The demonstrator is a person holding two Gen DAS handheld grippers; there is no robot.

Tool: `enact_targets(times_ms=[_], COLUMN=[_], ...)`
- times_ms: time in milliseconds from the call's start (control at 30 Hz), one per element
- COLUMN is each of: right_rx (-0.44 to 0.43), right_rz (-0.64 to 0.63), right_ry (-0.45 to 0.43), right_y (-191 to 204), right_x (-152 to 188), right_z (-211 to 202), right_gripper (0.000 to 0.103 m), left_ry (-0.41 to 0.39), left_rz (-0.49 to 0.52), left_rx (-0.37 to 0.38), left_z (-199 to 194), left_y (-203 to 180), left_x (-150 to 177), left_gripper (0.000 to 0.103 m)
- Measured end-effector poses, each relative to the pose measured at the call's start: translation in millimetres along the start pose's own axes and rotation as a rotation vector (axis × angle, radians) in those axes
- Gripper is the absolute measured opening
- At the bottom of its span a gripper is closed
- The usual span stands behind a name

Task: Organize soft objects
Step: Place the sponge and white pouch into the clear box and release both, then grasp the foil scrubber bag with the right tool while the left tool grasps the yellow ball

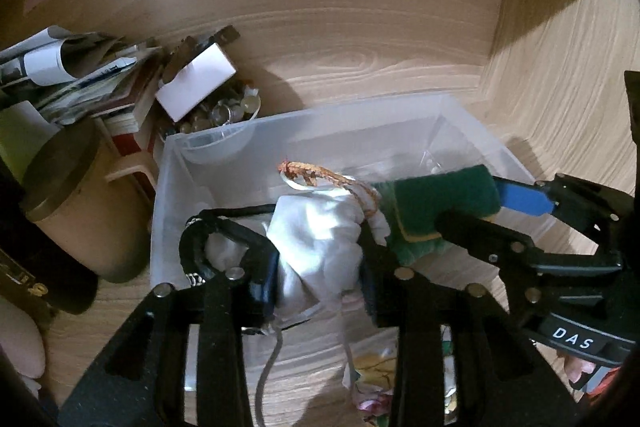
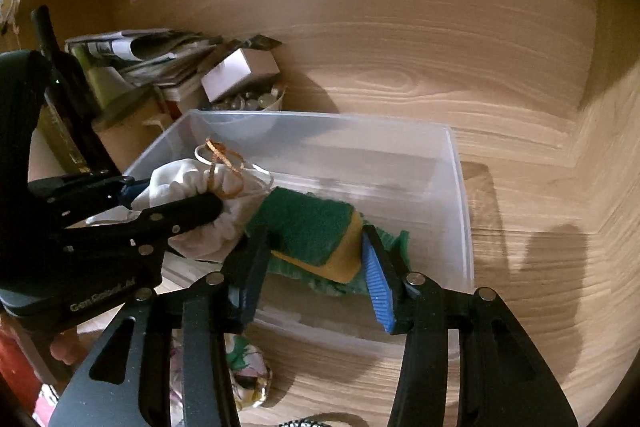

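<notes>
A clear plastic bin [image 1: 224, 143] [image 2: 456, 163] stands on the wooden surface. My left gripper [image 1: 320, 267] is shut on a white drawstring pouch [image 1: 320, 239] with an orange cord, held over the bin's near left side; the pouch [image 2: 180, 183] also shows in the right wrist view. My right gripper [image 2: 316, 267] is shut on a green and yellow sponge [image 2: 316, 227] with green mesh under it, held over the bin. The sponge [image 1: 440, 195] also shows in the left wrist view, right beside the pouch.
A stack of papers and books [image 1: 80, 75], a white box [image 1: 196, 83] over a bowl of small round things, and a lidded tan cup [image 1: 76, 199] stand left of the bin. A dark bottle [image 2: 60, 87] stands far left. Patterned fabric [image 2: 248, 379] lies in front of the bin.
</notes>
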State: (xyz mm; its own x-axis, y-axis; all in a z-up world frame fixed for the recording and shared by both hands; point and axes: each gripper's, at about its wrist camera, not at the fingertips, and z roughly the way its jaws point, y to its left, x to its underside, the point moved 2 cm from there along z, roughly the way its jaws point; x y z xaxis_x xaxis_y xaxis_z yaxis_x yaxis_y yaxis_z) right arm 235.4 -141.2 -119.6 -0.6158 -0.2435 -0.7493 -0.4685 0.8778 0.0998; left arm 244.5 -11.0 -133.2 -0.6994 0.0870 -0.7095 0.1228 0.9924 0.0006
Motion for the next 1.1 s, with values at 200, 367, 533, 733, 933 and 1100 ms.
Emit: enact_targets(times_ms=[200,367,533,733,933,1100], right_rx=[0.009,0.021,0.021,0.015,-0.026,-0.060], right_rz=[-0.019,-0.019,-0.023,-0.053,-0.054,-0.035], right_ry=[-0.021,-0.090,-0.164,-0.201,-0.152,-0.082], right_y=[-1,-4,-2,12,25,36], right_x=[2,2,5,22,51,78], right_z=[-17,-46,-83,-105,-100,-87], right_gripper=[0.062,0.078,0.083,0.091,0.091,0.091], left_ry=[-0.052,-0.120,-0.181,-0.213,-0.173,-0.093], left_rz=[0.009,0.020,0.021,0.012,0.000,-0.041], left_rx=[-0.008,-0.011,-0.018,-0.032,-0.046,-0.032], left_z=[-19,-53,-87,-116,-122,-115], left_y=[0,-2,-1,0,4,10], left_x=[0,-1,6,31,63,92], left_gripper=[0.059,0.070,0.085,0.100,0.100,0.100])
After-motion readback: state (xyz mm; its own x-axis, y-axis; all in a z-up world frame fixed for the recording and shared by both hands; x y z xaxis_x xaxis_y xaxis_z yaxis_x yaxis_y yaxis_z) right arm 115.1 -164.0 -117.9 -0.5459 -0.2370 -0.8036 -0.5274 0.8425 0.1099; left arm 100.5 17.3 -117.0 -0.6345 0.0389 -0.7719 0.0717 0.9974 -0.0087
